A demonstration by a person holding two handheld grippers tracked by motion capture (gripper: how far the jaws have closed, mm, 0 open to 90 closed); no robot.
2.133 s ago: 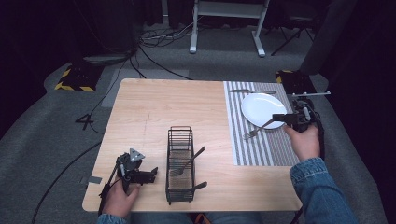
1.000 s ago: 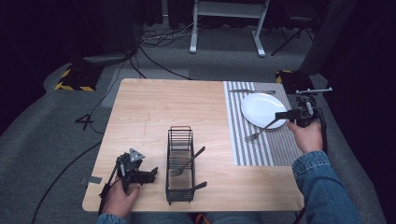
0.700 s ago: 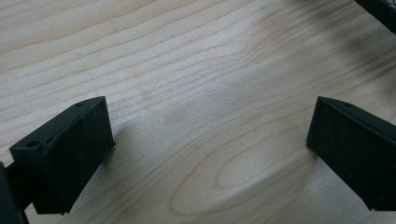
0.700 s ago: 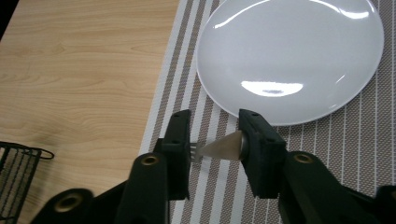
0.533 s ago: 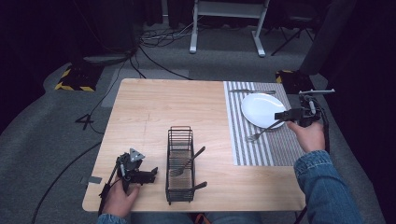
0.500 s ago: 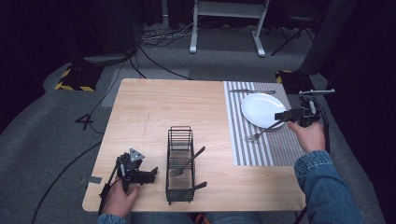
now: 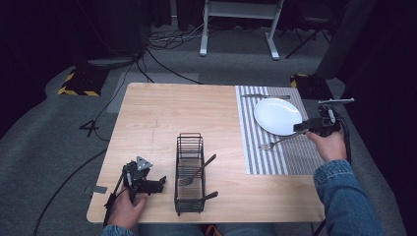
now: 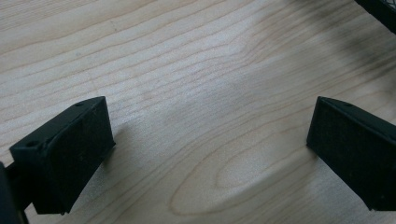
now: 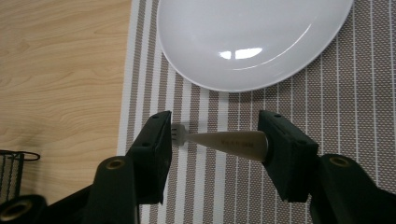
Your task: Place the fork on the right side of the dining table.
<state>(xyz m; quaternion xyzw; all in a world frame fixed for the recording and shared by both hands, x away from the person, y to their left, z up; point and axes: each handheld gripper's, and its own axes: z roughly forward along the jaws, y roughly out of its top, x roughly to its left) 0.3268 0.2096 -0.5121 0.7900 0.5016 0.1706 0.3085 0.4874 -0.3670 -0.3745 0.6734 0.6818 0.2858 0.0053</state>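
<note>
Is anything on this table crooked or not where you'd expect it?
Mostly tidy. The fork lies slanted across the striped placemat beside the white plate, not parallel to its stripes. In the wire rack, the utensils lean at angles.

Fork (image 7: pixel 275 143) on placemat (image 7: pixel 280 157) before plate (image 7: pixel 277 116)

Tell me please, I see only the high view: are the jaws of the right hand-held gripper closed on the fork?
Observer: No. The right hand-held gripper is open, and the fork lies crosswise in the gap between its jaws.
Operator: Do the tines touch the plate?
Observer: No. The tines are over the striped mat, clear of the white plate.
Operator: And the left one?
Observer: The left hand-held gripper is open over the bare table, with nothing between its jaws.
</note>
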